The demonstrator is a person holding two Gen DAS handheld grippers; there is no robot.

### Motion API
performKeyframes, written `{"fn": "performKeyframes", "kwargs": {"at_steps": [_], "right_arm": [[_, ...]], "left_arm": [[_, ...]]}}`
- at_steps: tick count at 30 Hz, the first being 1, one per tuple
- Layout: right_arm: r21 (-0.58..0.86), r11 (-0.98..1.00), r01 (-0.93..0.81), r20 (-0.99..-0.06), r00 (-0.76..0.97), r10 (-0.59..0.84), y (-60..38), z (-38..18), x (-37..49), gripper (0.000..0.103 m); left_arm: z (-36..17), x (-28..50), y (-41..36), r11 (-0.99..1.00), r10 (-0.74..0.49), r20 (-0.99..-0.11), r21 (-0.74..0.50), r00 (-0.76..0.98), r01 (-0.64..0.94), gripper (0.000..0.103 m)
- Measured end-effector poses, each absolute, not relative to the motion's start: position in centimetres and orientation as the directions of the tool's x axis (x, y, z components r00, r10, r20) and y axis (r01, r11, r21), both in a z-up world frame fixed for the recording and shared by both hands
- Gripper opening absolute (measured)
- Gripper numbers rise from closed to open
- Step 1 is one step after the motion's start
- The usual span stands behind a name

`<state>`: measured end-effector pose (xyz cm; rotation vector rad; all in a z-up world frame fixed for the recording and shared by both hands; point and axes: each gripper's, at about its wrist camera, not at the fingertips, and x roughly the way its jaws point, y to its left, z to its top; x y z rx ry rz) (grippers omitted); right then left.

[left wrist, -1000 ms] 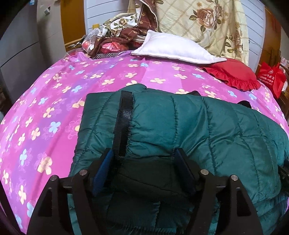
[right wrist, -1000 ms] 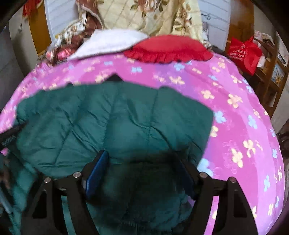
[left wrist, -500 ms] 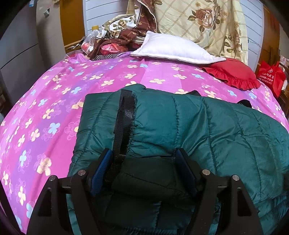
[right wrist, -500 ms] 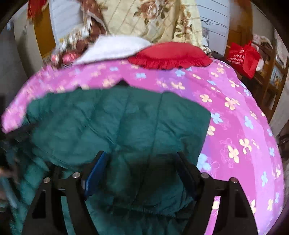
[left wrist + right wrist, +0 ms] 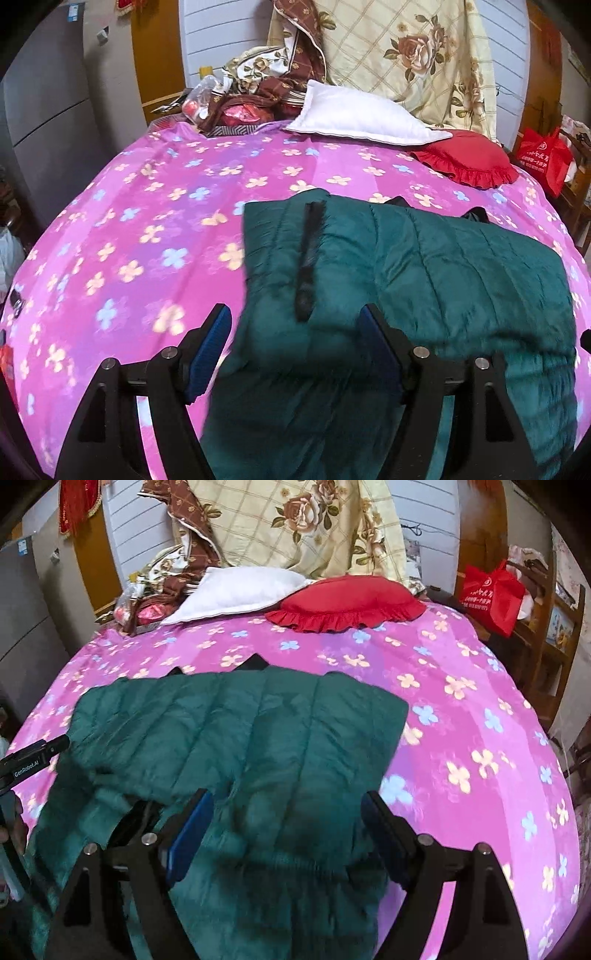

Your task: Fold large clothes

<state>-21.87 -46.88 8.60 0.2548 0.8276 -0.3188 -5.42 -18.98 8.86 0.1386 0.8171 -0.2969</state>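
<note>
One green quilted jacket (image 5: 424, 266), two pillows: white pillow (image 5: 354, 114), red pillow (image 5: 465, 162).

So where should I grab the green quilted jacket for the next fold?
Probably the two near corners of the green quilted jacket, one gripper each, coming from the near edge of the bed. It lies flat, folded into a wide rectangle, its near hem in front of both open grippers, left gripper and right gripper.

Ahead of our hand-held gripper, a white pillow (image 5: 364, 116) and red frilled cushion (image 5: 467, 162) crown the pink flowered bedsheet (image 5: 140, 229); a red bag (image 5: 493, 596) hangs far right.
</note>
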Motion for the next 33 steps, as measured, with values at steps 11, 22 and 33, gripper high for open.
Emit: {"fn": "performKeyframes", "kwargs": {"at_steps": [11, 22, 33], "right_arm": [[0.112, 0.916, 0.386, -0.782, 0.603, -0.159, -45.5, 7.6, -26.5, 0.085], [0.096, 0.913, 0.397, -0.804, 0.571, -0.164, -44.6, 6.6, -29.7, 0.085], [0.081, 0.92, 0.384, -0.812, 0.561, -0.162, -43.2, 6.5, -32.2, 0.085]], "left_arm": [[9.4, -10.3, -14.8, 0.954, -0.196, -0.755, 0.0, 0.626, 0.299, 0.055], [8.8, -13.4, -12.4, 0.958, -0.181, -0.77, 0.003, 0.612, 0.288, 0.055], [8.3, -16.2, -11.3, 0.951, -0.187, -0.781, 0.008, 0.596, 0.309, 0.055]]}}
